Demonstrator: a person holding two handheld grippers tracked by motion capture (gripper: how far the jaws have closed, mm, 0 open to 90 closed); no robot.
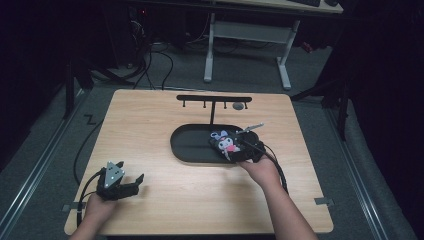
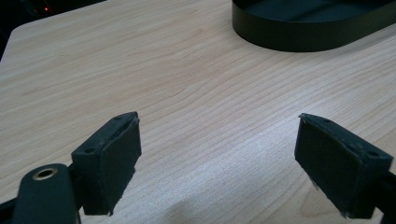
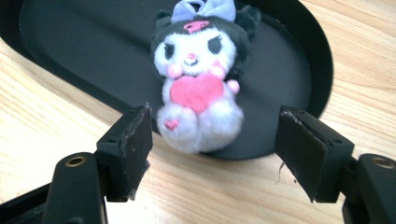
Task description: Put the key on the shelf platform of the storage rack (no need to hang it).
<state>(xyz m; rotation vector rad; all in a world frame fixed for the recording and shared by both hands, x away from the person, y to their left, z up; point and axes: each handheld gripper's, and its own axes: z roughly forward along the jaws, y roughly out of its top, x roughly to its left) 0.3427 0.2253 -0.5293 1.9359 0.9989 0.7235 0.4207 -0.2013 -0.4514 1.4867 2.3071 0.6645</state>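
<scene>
At the right end of the black oval tray (image 1: pixel 190 145), a plush doll keychain (image 3: pixel 198 79) lies with its feet over the rim. The right gripper (image 3: pixel 212 149) stands wide open around it, holding nothing; closing on the body looks next. The left gripper (image 2: pixel 217 163) rests open, empty, on the table (image 2: pixel 187 84).

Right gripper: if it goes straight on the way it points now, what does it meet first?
Probably the plush toy. The right gripper is open and the toy's lower end sits between and just ahead of its jaws, overhanging the black tray's rim. Depth is unclear.
</scene>
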